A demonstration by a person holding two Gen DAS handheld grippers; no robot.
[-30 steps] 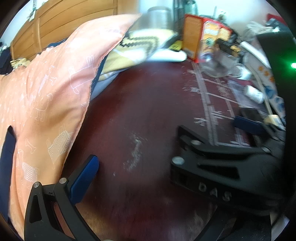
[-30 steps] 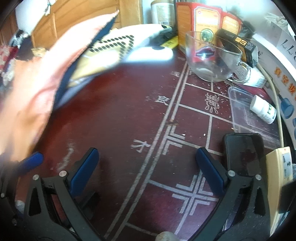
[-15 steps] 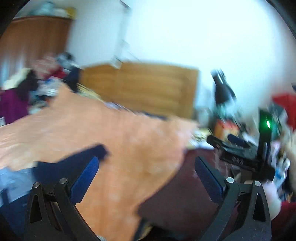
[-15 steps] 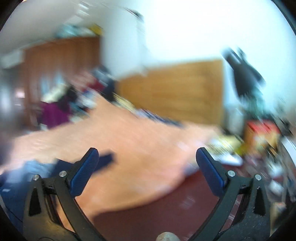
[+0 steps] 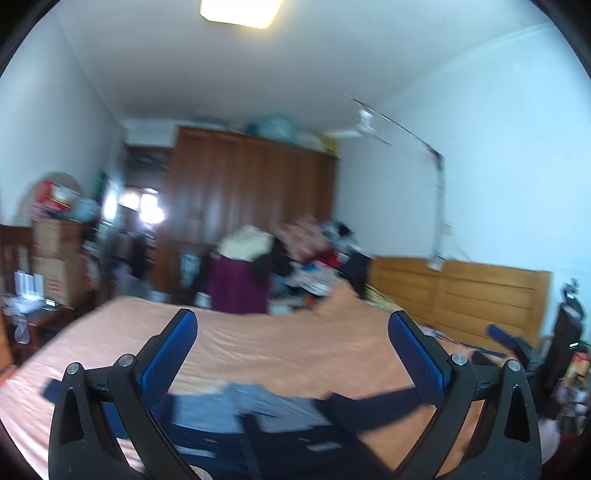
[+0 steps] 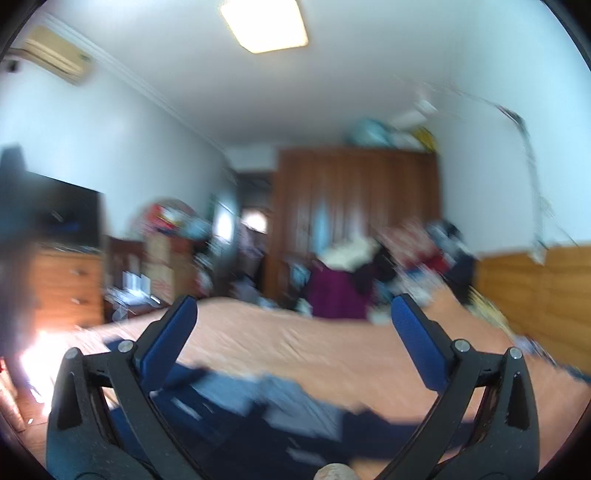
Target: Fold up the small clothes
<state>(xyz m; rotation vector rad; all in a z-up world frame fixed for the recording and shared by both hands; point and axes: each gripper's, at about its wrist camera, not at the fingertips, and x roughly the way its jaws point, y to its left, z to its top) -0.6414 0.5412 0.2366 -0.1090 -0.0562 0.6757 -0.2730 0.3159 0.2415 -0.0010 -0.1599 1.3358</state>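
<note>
The room is a bedroom with white walls, a white ceiling and a lit rectangular ceiling lamp (image 5: pixel 242 13). A tall dark-wood wardrobe (image 5: pixel 251 206) stands against the far wall, with bundles stored on top. In front of it sits a heap of mixed clothing (image 5: pixel 280 254), including a purple item and a cream item. A light-wood headboard (image 5: pixel 458 295) runs along the right-hand wall. In the right wrist view, a wooden chest of drawers (image 6: pixel 66 284) stands at the left with a dark screen (image 6: pixel 51 214) above it, and an air conditioner (image 6: pixel 55 55) is mounted high on the left wall.

The bed is covered by an orange sheet (image 5: pixel 280 347). Both views are blurred, so fine detail cannot be read.

The task item, a small blue and grey garment (image 5: pixel 251 417), lies crumpled on the orange sheet at the near edge of the bed. A dark navy part extends to the right. The garment is low in both views, below and between the fingers of each tool.

The left gripper (image 5: pixel 291 332) is raised above the bed with its blue-padded fingers spread wide apart, holding nothing. The right gripper (image 6: pixel 293 317) is likewise spread wide and empty, above the same garment (image 6: pixel 258 406). Neither tool touches the fabric. The right tool's dark body is partly visible at the right edge of the left wrist view.
</note>
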